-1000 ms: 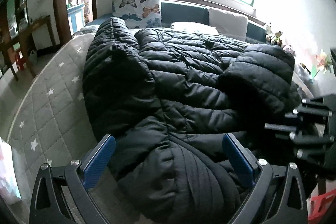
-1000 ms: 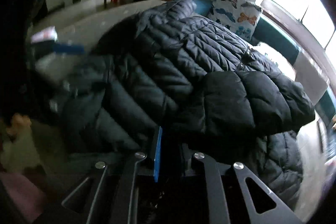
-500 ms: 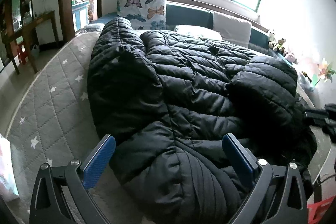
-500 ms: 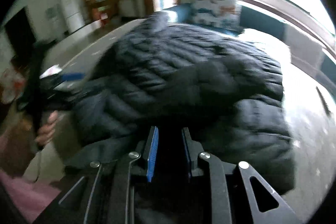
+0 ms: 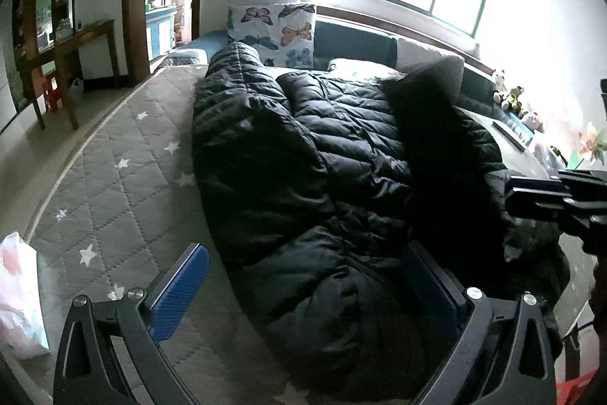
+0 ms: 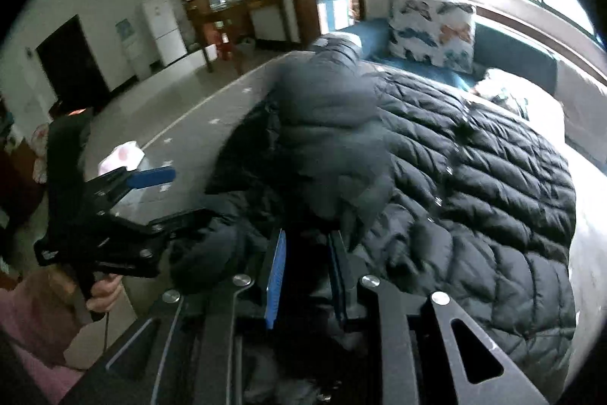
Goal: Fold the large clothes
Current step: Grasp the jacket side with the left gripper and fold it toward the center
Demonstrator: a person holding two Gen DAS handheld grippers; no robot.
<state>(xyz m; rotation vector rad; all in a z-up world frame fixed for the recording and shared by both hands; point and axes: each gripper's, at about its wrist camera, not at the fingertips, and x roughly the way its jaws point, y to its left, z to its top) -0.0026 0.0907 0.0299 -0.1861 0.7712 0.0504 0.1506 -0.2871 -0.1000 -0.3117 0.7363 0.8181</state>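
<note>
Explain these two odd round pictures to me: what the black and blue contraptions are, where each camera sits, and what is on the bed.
There is no robot here. A person holds a hand tool in each hand, each with two jaws lined with blue pads and a wide-angle camera looking forward along them.

The left-hand view shows the left gripper with its jaws wide open, a bulge of a black puffer jacket between them, apparently ungripped. The jacket lies spread on a grey star-patterned mattress, with a butterfly pillow behind.

The right-hand view shows the right gripper, jaws nearly together with dark jacket fabric between them and a blurred fold rising above. The hand holding the left tool appears there too.

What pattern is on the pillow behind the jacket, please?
Colourful butterflies on white; the pillow shows best in the left wrist view.
</note>
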